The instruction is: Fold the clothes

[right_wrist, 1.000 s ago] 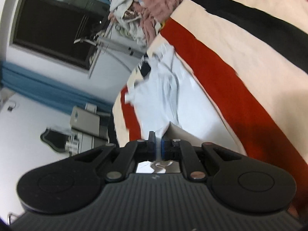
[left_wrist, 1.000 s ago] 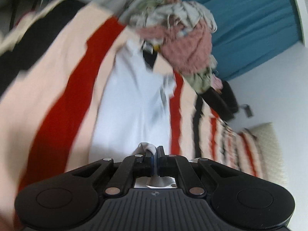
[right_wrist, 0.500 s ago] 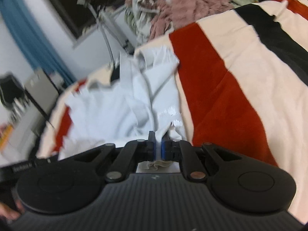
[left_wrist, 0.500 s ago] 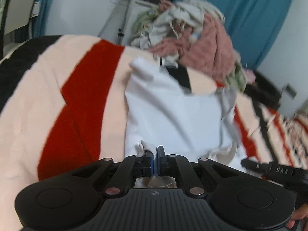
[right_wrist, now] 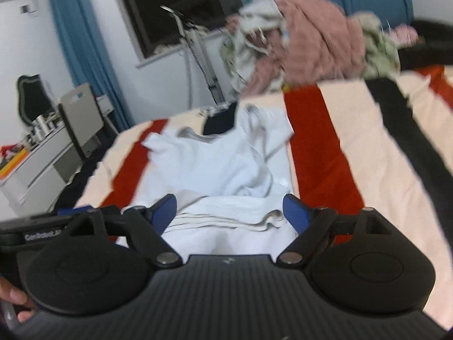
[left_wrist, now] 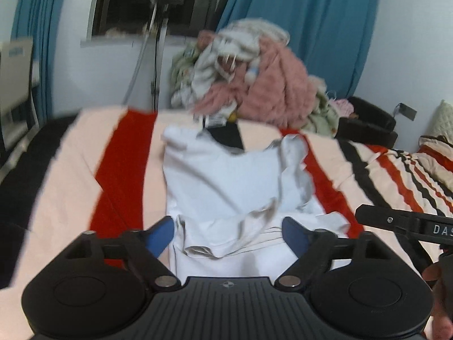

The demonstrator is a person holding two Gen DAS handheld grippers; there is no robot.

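Both claws (spread wide) over white shirt [left_wrist: 226,181].

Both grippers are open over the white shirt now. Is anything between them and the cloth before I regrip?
Nothing visible. The left gripper and right gripper both stand open right over the white shirt, its bunched edge lying between the blue fingertips. The clothes pile sits beyond the shirt's far end, out of the way.

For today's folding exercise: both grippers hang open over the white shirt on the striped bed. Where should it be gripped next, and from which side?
Probably the white shirt at its rumpled right sleeve, with the right gripper coming from the right. That flap stands raised off the striped blanket, giving the fingers an edge.
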